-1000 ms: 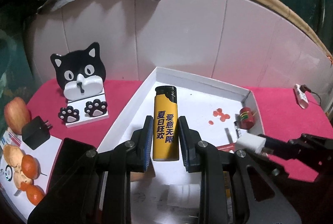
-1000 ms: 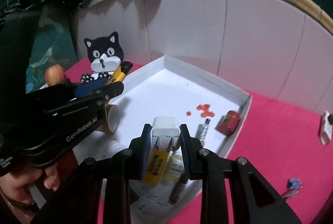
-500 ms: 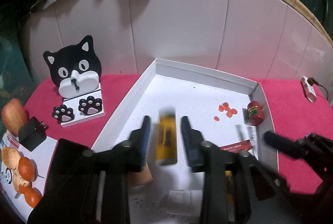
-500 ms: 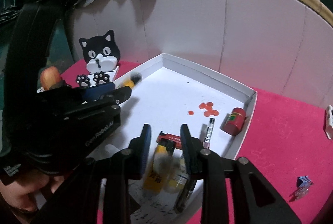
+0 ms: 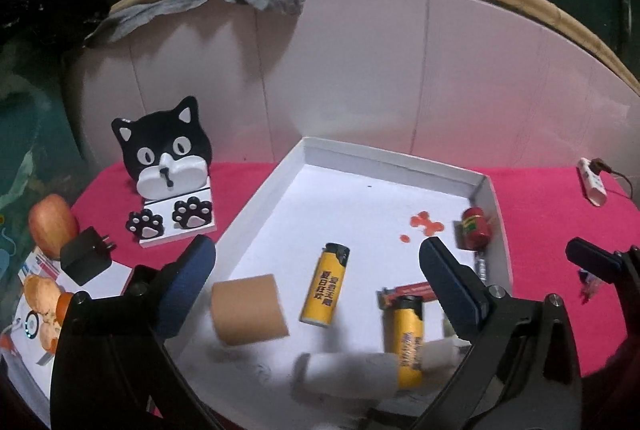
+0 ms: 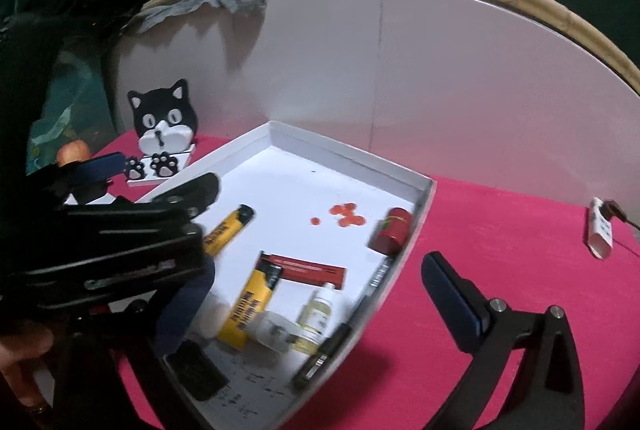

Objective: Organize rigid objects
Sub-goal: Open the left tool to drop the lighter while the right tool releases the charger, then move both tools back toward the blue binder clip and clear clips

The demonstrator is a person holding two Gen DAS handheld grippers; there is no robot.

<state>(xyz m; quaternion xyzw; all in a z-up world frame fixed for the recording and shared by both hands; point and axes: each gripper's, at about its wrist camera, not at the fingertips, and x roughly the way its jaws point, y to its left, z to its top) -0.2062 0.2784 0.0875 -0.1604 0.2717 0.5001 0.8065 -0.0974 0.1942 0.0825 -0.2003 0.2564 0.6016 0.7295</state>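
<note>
Two spread grippers above a white tray [image 5: 486, 190] of small objects on a pink cloth.

In the left wrist view, the left gripper [image 5: 316, 270] is seen with jaws just opened wide and nothing held; a yellow lighter [image 5: 326, 284] lies in the tray at centre frame between them, long axis near vertical, black cap pointing up and slightly right. A second yellow lighter [image 5: 408, 342] lies lower right, cap up, its base blurred. In the right wrist view, the right gripper [image 6: 316, 294] is likewise just opened and empty; its left finger is hidden behind the other tool. A white charger [image 6: 274, 330] at lower centre is hard to make out.
</note>
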